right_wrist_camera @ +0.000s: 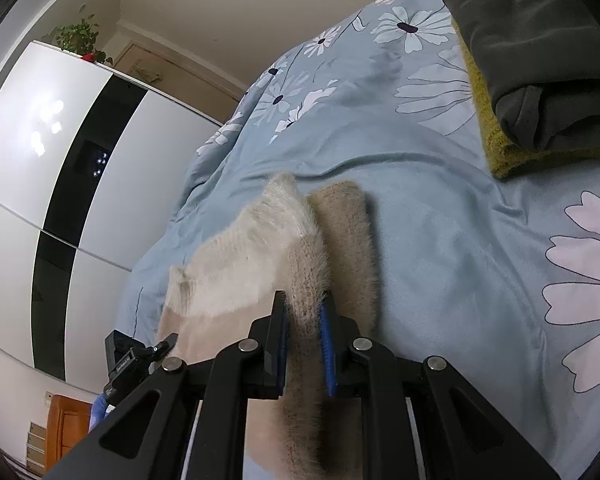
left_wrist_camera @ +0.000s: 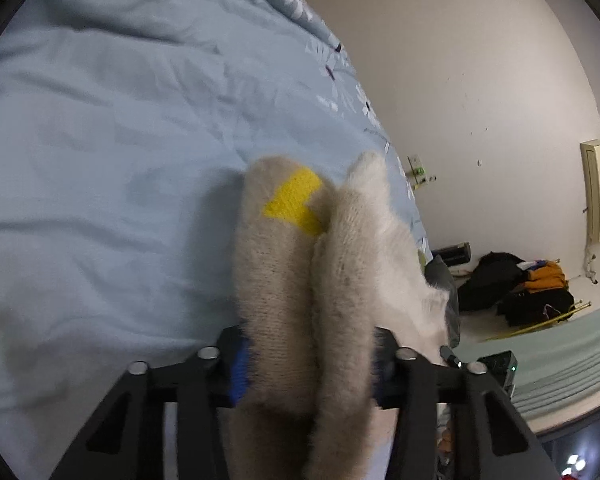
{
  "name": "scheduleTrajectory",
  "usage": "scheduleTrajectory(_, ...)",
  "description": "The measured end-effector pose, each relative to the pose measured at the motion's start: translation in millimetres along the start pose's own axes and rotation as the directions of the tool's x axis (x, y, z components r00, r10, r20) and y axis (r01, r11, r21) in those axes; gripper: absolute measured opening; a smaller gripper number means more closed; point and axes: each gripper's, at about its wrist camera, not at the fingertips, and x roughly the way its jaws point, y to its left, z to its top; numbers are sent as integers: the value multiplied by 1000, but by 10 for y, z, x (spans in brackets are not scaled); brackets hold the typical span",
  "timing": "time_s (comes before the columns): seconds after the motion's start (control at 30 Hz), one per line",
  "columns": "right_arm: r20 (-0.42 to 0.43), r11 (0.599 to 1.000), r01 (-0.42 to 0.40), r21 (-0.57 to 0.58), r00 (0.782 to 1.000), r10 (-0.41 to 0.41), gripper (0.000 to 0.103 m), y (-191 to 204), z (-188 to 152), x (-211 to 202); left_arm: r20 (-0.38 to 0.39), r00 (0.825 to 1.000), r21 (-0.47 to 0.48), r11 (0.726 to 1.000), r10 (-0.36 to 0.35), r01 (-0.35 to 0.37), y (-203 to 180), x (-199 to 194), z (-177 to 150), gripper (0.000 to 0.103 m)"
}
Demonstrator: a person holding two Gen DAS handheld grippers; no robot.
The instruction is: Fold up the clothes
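Note:
A fluffy beige and cream sweater (left_wrist_camera: 300, 280) with a yellow patch (left_wrist_camera: 296, 202) is bunched into two thick folds and held up over the blue bed. My left gripper (left_wrist_camera: 308, 372) is shut on those folds; its blue pads (left_wrist_camera: 239, 372) press the fabric from both sides. In the right wrist view the same sweater (right_wrist_camera: 256, 256) hangs over the floral duvet, and my right gripper (right_wrist_camera: 304, 344) is shut on a folded edge of it. The other gripper's tip (right_wrist_camera: 140, 356) shows at the lower left, at the sweater's far edge.
The light blue duvet (left_wrist_camera: 100, 140) fills the left wrist view. A folded dark grey garment (right_wrist_camera: 540, 40) lies on a folded mustard one (right_wrist_camera: 500, 152) at the upper right. A white and black wardrobe (right_wrist_camera: 80, 160) stands beside the bed. Dark clothes (left_wrist_camera: 512, 284) lie on the floor.

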Motion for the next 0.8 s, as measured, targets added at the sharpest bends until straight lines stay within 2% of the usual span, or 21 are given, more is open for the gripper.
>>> scheduleTrajectory(0.13, -3, 1000, 8, -16, 1000, -8, 18, 38, -5, -29, 104, 993, -42, 998, -51, 56, -5, -229, 26, 31)
scheduleTrajectory(0.2, -4, 999, 14, -45, 1000, -15, 25, 69, -23, -62, 159, 985, -58, 996, -60, 70, 33, -382, 61, 31)
scheduleTrajectory(0.27, -14, 997, 21, -74, 1000, -22, 33, 91, -45, -80, 176, 983, -76, 995, -52, 66, 143, -482, 95, 31)
scheduleTrajectory(0.33, -30, 996, 18, -90, 999, -20, 41, 82, -72, -64, 174, 984, -114, 992, -30, 50, 241, -468, 52, 30)
scheduleTrajectory(0.4, -63, 996, -1, -93, 998, -5, 43, 81, -112, 3, 171, 985, -144, 989, -20, 46, 294, -398, 55, 30)
scheduleTrajectory(0.47, -95, 995, -23, -97, 995, 14, 50, 111, -140, 91, 167, 986, -168, 985, -17, 45, 360, -339, 43, 31)
scheduleTrajectory(0.53, -133, 992, -46, -116, 991, 31, 61, 169, -163, 189, 163, 986, -190, 981, -13, 44, 420, -282, 32, 31)
scheduleTrajectory(0.6, -167, 990, -55, -129, 985, 33, 65, 209, -174, 265, 160, 987, -189, 981, -10, 40, 403, -252, 33, 31)
scheduleTrajectory(0.67, -188, 992, -49, -117, 982, 27, 76, 190, -157, 327, 158, 987, -173, 985, 1, 27, 367, -222, 46, 32)
scheduleTrajectory(0.8, -186, 996, 7, -93, 982, -24, 78, 128, -73, 436, 151, 988, -153, 988, 21, 3, 379, -196, 78, 34)
